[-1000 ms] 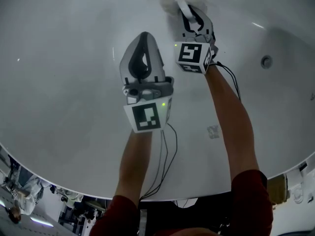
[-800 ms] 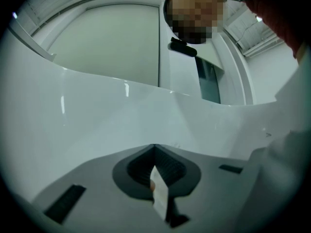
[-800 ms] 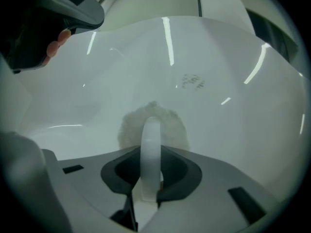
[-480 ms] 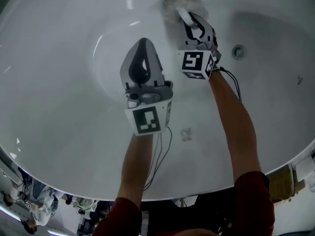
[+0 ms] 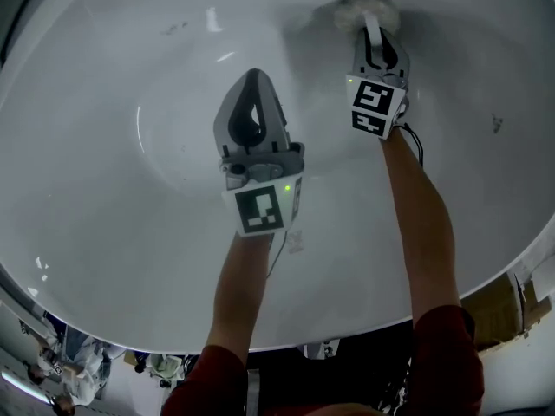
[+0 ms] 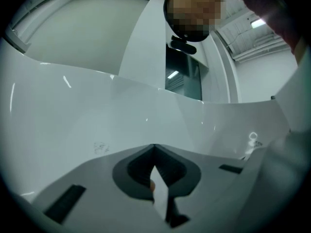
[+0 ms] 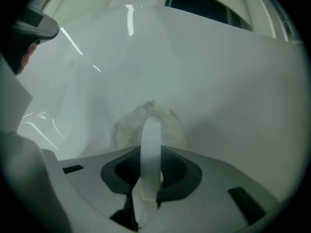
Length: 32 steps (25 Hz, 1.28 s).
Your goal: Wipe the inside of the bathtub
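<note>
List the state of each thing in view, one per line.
bathtub: glossy inside, a few small dark marks
scrubber: fluffy head pressed against the bathtub wall
left gripper: jaws together, nothing between them
right gripper: jaws shut on the scrubber's white handle

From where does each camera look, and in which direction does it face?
Head view: on the person's head, facing steeply down into the bathtub; both forearms, left tool and right tool show.
Left gripper view: on the left tool, along its shut, empty jaws toward the bathtub wall.
Right gripper view: on the right tool, along jaws shut on the scrubber.
Shared: head and right gripper views both show the scrubber.
</note>
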Tool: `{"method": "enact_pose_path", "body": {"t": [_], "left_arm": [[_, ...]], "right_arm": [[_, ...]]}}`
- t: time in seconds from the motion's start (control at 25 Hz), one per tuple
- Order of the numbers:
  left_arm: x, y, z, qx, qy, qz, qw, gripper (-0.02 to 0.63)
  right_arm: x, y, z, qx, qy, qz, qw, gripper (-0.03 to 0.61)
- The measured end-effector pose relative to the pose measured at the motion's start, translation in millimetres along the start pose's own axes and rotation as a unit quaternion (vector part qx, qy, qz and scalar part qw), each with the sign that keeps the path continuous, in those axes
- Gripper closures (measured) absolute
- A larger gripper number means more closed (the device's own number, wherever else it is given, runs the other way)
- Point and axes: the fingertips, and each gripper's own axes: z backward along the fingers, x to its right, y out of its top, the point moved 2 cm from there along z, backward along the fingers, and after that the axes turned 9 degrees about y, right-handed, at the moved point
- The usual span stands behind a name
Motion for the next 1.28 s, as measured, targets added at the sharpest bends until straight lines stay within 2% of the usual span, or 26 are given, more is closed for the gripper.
{"method": "enact_pose_path", "body": {"t": [0.2,0.32,0.44,0.68,0.8,0.92,1.0,1.28], "left_arm": [[70.1,-5.6,37.8,-0.007,-0.014,0.006,0.9999,0.598],[114.7,-9.8,77.9,-0.002,-0.017,0.004,0.9998,0.598],[128.0,-6.0,103.0,0.006,-0.014,0.007,0.9999,0.598],[95.5,15.3,129.9,0.008,0.006,0.021,0.9997,0.598],[101.4,33.6,165.1,0.008,0.021,0.039,0.9990,0.598],[108.2,42.8,210.2,0.016,0.035,0.034,0.9987,0.598],[90.1,51.0,231.9,0.019,0.044,0.029,0.9984,0.598],[2.4,98.4,289.5,0.014,0.081,0.046,0.9955,0.598]], "right_arm": [[54.9,-46.5,64.8,-0.003,-0.049,-0.073,0.996,0.486],[74.8,-80.5,104.9,-0.006,-0.050,-0.080,0.996,0.486],[79.5,-94.3,127.3,-0.007,-0.040,-0.078,0.996,0.486],[53.1,-68.8,158.4,0.011,-0.028,-0.092,0.995,0.486],[43.3,-59.3,202.7,0.028,-0.013,-0.091,0.995,0.486],[33.0,-59.7,253.7,0.045,0.001,-0.091,0.995,0.486],[8.7,-46.3,276.6,0.057,0.011,-0.088,0.994,0.486],[-89.3,38.4,344.0,0.109,0.053,-0.083,0.989,0.486]]}}
